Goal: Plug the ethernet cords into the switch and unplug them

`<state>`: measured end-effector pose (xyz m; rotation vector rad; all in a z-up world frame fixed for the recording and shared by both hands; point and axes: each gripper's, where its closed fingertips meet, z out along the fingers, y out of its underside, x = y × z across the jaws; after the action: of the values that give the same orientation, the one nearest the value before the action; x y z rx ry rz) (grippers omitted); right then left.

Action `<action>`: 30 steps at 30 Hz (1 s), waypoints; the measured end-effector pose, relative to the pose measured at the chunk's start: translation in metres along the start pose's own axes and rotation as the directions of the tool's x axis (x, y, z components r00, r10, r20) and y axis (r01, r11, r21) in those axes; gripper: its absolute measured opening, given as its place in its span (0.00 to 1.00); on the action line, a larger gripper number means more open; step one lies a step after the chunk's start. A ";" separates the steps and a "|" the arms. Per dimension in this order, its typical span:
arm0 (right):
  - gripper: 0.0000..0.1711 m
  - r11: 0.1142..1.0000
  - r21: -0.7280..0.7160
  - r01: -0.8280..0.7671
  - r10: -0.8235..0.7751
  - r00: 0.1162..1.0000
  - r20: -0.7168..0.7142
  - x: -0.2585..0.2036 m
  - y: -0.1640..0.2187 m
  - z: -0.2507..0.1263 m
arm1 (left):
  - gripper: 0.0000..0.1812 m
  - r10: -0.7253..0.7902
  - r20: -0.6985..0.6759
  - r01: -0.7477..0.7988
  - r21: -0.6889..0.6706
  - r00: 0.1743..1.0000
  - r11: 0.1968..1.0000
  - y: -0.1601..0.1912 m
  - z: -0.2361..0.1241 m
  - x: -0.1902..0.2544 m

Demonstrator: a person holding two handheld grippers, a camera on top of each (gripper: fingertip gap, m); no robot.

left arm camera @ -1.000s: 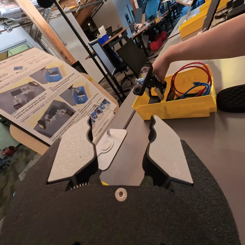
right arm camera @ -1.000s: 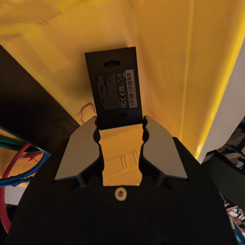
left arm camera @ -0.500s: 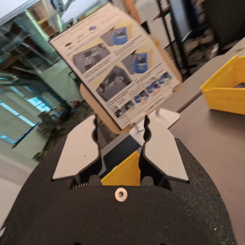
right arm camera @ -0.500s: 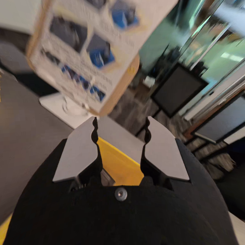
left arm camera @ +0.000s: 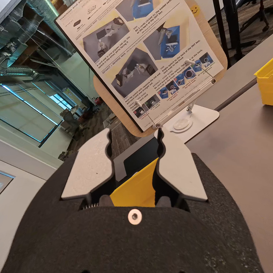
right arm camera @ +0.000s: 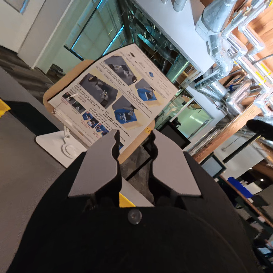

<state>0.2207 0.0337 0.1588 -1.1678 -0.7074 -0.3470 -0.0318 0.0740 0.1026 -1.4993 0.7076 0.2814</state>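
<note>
1. We see a printed instruction sheet (left arm camera: 133,59) on a tilted wooden board (left arm camera: 209,34), held by a white desk stand (left arm camera: 196,116). It carries black headings, short captions in black and reddish print, and small photos. We leave the wording unquoted.
2. In the right wrist view the same sheet (right arm camera: 112,100) appears turned, its print smaller and partly blurred.
3. Small red and green round marks sit on the thumbnail photos (left arm camera: 169,91) along its lower edge.
4. A yellow smiley sticker (left arm camera: 194,9) sits on the board's bare corner beside the sheet.
5. Yellow tags (right arm camera: 264,69) on the ceiling pipes are too small for us to read.
</note>
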 end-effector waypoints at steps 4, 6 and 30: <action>0.21 0.995 -0.016 0.097 -0.096 0.994 0.056 -0.037 0.003 0.007 | 0.40 -0.048 -0.039 0.049 0.031 0.998 0.998 -0.005 -0.001 0.006; 0.33 0.999 0.000 0.053 -0.053 0.995 0.089 -0.049 0.001 0.010 | 0.47 -0.135 -0.115 0.142 0.048 0.984 0.989 -0.009 0.000 0.013; 0.66 0.582 -0.052 -0.811 0.663 0.437 0.607 -0.056 -0.056 -0.011 | 0.65 -0.551 -0.597 0.713 0.051 0.584 0.700 -0.058 -0.026 0.028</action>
<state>0.1495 -0.0030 0.1597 -1.2244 -0.6347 0.9007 0.0165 0.0366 0.1350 -1.4496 0.5510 -0.8264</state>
